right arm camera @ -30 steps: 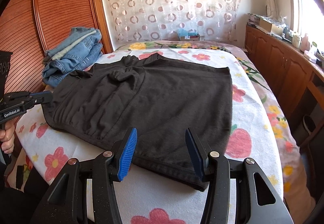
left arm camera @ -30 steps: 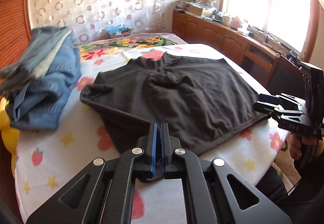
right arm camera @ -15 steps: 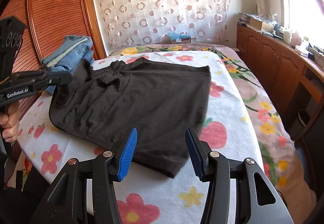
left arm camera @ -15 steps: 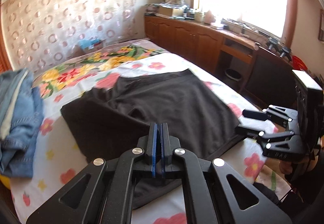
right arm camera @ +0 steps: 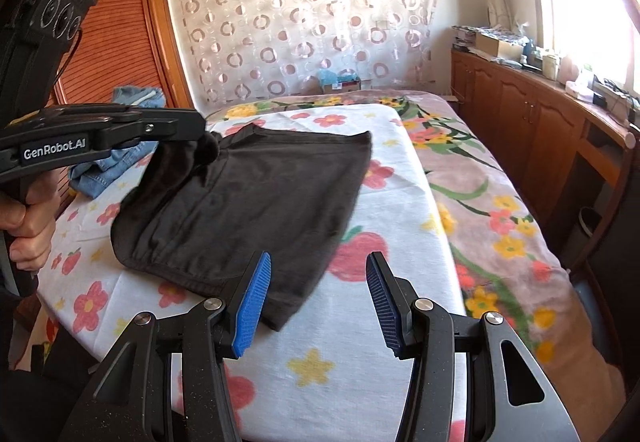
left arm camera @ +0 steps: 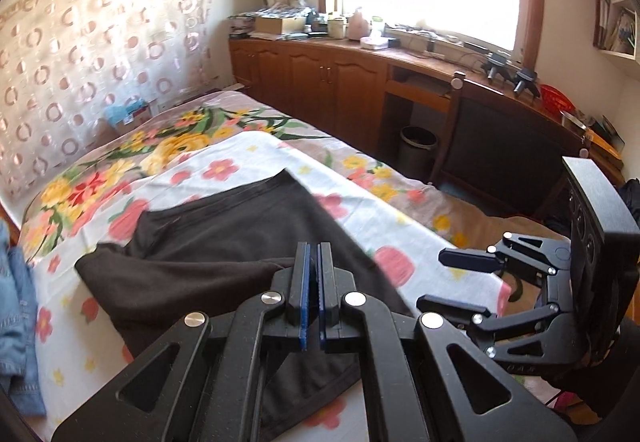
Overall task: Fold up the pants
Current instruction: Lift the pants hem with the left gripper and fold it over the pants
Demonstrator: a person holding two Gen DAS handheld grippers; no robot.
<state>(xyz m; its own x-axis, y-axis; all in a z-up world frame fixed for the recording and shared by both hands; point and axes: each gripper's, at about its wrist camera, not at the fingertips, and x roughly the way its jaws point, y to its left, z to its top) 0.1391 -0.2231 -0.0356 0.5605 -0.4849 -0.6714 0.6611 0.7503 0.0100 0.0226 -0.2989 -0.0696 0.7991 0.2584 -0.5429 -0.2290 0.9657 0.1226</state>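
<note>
Compared with a second ago, the black pants [right arm camera: 256, 202] have been dragged across the flowered bed [right arm camera: 400, 222] toward the window side, and their left edge is now lifted off the sheet. The left gripper [right arm camera: 200, 128] is clenched on that raised edge, the cloth bunched at its tips and hanging down from them. The right gripper [right arm camera: 318, 298] stands released, half apart with nothing between its pads, just above the pants' near corner. A pile of jeans [right arm camera: 116, 158] lies behind the left gripper.
</note>
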